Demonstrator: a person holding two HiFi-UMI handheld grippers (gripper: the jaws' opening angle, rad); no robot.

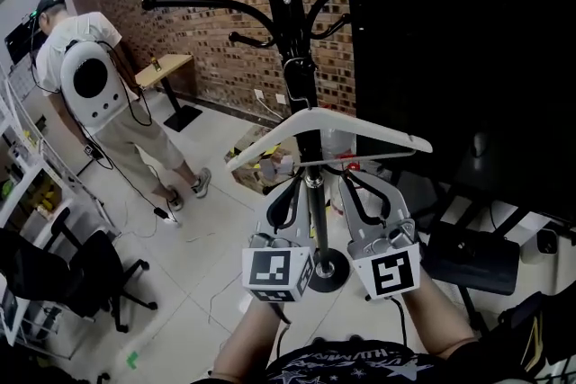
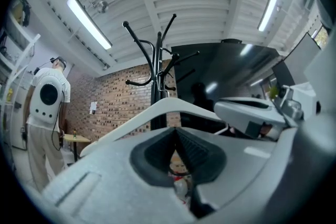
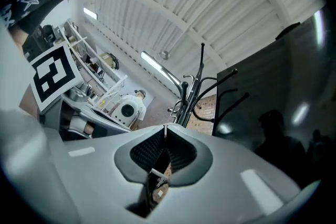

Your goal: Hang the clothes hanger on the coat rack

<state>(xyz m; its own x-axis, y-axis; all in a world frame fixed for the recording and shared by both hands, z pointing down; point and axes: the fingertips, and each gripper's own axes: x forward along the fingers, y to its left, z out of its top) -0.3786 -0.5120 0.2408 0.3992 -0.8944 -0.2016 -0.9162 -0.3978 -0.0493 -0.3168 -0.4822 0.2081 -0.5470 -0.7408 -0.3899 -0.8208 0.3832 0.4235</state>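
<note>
1. Rack (image 1: 290, 13): one.
2. Hanger (image 1: 333, 129): one.
3. Claws: two, the left claw (image 2: 176, 130) and the right claw (image 3: 165, 128).
4. Marker cubes: two, left cube (image 1: 277, 272), right cube (image 1: 391, 272).
5. Person (image 1: 94, 94): one.
6. Counter (image 1: 164, 67): one.
7. Ceiling lamps: two, one lamp (image 2: 88, 22) and another lamp (image 2: 270, 3).
8. Wheeled chair (image 1: 81, 274): one in plain sight.
9. Dark seat-like thing (image 1: 470, 258) at right: one, kind unclear.

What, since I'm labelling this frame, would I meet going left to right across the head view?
Person in white → left gripper → coat rack pole → right gripper → black boxy object.
</note>
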